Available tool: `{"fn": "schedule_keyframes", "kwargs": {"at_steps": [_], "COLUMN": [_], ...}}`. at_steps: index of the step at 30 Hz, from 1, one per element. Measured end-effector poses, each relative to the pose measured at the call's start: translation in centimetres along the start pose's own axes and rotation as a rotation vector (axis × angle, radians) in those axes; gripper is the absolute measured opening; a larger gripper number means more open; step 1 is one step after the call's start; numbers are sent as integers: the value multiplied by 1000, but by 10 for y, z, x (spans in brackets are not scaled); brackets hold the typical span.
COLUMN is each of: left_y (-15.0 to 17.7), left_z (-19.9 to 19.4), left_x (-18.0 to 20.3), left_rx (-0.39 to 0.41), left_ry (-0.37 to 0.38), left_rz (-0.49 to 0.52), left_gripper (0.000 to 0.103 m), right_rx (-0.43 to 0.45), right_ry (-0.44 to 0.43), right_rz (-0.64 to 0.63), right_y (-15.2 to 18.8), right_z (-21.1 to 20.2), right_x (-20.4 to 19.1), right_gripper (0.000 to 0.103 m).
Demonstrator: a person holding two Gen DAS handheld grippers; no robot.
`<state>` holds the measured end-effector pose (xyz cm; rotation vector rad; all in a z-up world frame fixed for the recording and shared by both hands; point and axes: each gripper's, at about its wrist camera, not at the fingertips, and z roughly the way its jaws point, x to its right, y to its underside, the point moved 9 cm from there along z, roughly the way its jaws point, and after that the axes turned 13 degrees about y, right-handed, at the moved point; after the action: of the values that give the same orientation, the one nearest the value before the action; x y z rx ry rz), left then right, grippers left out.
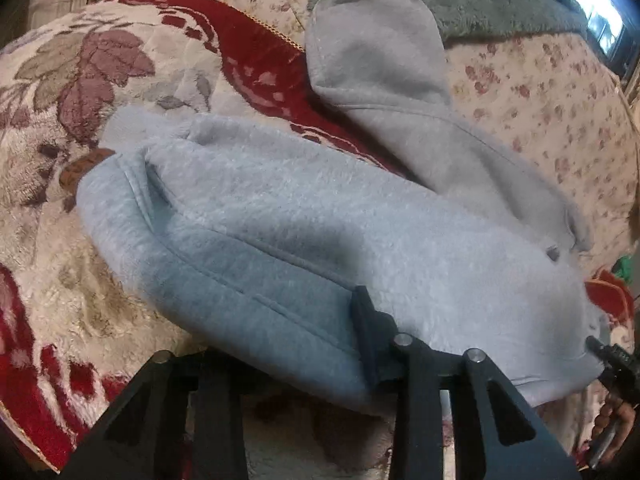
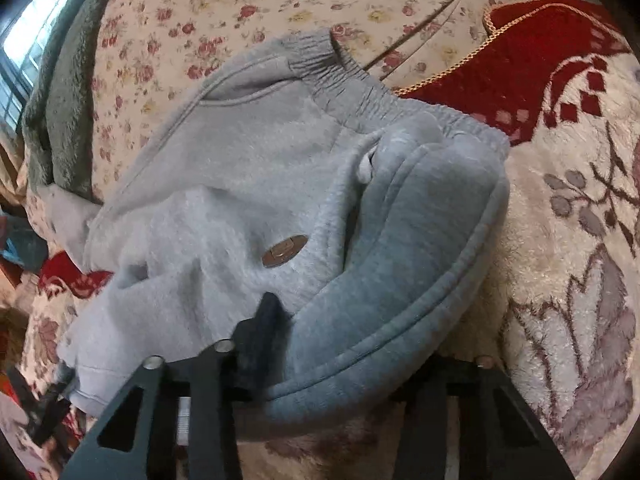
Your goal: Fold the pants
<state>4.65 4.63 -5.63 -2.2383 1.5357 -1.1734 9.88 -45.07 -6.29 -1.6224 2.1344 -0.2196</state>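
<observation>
Both tools, left tool and right tool, clamp the grey pants on the bed, half-folded; the final fold remains.

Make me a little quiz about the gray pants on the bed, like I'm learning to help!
1. True or false: the left hand-held gripper has the gray pants folded over its fingers.
2. What small thing is fixed on the pants fabric in the right wrist view: A a brown oval badge, B a zipper, C a bow?
3. Fill in: the pants lie on a red and cream ____ blanket.

Key
1. True; the right hand-held gripper has pants cloth draped over it too.
2. A.
3. Floral.
</observation>
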Motion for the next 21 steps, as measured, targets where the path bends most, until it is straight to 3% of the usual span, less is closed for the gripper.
{"fn": "schedule_keyframes", "kwargs": {"at_steps": [1,5,13,21], "left_y": [0,-2,-1,22], "left_z": [-1,-13,-54,-78], "left_x": [1,9,24,14], "left_rx": [-6,9,34,5], "left_ry": [17,48,84,40], "left_rz": [0,28,90,136], "left_gripper": [22,14,12,12], "right_rx": [6,44,85,63], "right_ry": [-7,-11,-62,-73], "right_rz": [-1,-41,-65,-96], "right_y": [0,2,11,52], "right_z": [-4,-20,-64,-95], "right_x": [0,-6,-11,-4], "right_gripper": [34,27,24,24]}}
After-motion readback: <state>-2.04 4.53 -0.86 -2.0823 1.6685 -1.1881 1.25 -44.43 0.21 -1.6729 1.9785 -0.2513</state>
